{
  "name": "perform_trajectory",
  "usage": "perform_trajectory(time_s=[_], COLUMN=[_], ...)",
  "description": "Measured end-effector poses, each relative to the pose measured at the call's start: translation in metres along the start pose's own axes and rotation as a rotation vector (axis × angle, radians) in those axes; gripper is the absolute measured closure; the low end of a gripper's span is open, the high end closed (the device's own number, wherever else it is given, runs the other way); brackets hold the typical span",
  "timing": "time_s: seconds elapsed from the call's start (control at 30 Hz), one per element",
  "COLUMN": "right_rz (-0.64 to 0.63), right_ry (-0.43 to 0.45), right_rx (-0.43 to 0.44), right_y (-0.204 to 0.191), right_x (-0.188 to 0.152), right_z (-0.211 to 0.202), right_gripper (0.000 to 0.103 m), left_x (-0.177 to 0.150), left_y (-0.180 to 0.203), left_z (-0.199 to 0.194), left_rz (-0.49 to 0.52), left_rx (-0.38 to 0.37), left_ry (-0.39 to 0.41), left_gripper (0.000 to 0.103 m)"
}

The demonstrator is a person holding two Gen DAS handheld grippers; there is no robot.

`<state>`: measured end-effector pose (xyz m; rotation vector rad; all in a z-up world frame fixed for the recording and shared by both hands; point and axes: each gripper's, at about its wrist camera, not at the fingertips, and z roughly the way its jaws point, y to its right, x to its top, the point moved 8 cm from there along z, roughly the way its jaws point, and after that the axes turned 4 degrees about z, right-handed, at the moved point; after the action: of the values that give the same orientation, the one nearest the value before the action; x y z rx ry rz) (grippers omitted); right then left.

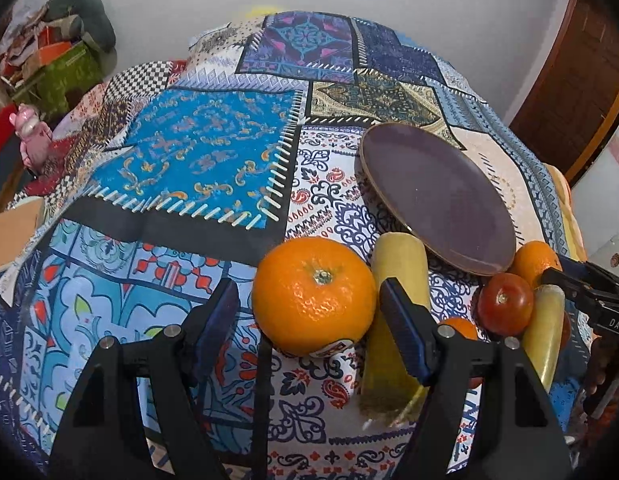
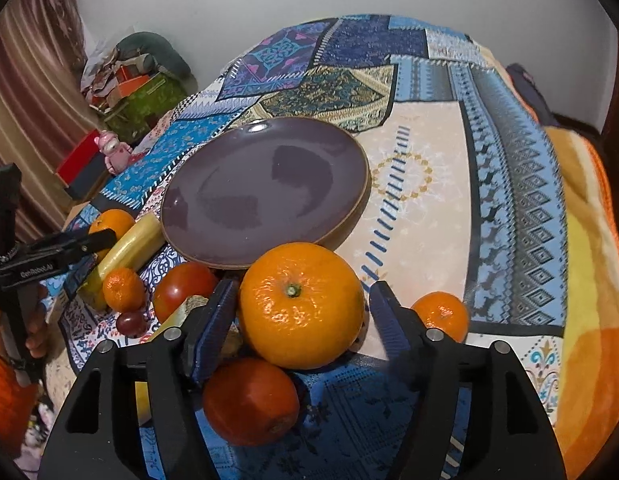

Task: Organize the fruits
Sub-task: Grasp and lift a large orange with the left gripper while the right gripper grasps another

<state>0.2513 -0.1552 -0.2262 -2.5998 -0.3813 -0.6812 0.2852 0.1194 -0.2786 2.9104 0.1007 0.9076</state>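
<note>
A large orange lies on the patterned cloth between the fingers of my left gripper, which is open with a gap on the left side. A second large orange sits between the fingers of my right gripper, also open; its right pad stands clear of the fruit. A purple plate lies just behind the fruit, bare. Around it are a tomato, a yellow banana, two small mandarins, a reddish fruit and a grape.
The patchwork cloth covers the whole surface. An orange blanket lies along the right edge. Boxes and clutter and a pink toy stand off the far left. A hand holds the left gripper's handle.
</note>
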Motion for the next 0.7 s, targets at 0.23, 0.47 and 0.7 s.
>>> perform_trajectory(time_s=[0.23,0.47,0.7], right_rz=[-0.013,-0.034,-0.044], right_ry=[-0.040,-0.038,-0.026], right_rx=[0.008,-0.027,-0.044], right_y=[-0.005,-0.005,-0.005], right_x=[-0.005,-0.008,-0.007], right_z=[0.010,0.017,0.013], right_gripper=[0.034,0.035,0.036], left_x=[0.001,0.003,0.004], left_y=[-0.004,-0.005,-0.001], left_z=[0.008,0.016,0.015], left_rz=[-0.048,-0.077,-0.043], left_rx=[-0.039,-0.055,-0.059], left_ry=[-0.037,-0.057,-0.065], left_gripper=[0.029,0.033,0.039])
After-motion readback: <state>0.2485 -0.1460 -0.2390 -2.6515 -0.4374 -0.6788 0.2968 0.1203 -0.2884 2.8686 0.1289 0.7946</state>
